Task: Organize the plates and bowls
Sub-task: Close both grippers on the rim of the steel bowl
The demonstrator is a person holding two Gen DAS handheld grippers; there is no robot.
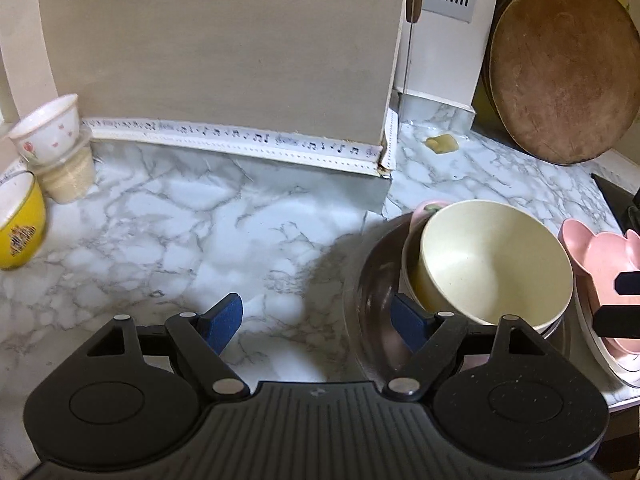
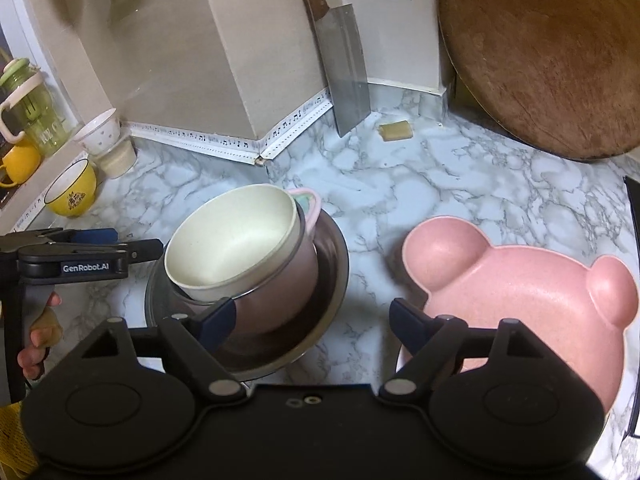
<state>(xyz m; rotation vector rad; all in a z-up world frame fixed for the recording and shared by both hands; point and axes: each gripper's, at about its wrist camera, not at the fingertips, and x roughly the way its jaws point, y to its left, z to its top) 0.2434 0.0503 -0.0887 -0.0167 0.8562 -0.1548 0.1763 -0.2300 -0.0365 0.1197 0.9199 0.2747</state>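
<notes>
Nearest each lens, the gripper's own black body fills the lower frame. Left gripper: jaws wide apart, nothing between them but bare marble counter; its right blue pad stands just at the rim of the steel bowl, at about 4 o'clock in the left wrist view, not pressing it. Right gripper: likewise spread and empty, its left pad overlapping the steel bowl's near side, its right pad at the near edge of the pink bear-shaped plate, seen at 4 o'clock in the right wrist view; contact there cannot be told.

The dishes are nested rather than sorted: a cream bowl sits tilted inside a pink bowl, and both rest in the steel bowl. The tilt suggests a loose pile, presumably awaiting separation. The bear plate lies flat and apart, seemingly on a white plate, leaving open counter between the two groups.

Against the back wall lean a round wooden board at 1 o'clock and a cleaver at 12, propped upright to keep the surface free. Small cups and a yellow bowl crowd 9 o'clock.
</notes>
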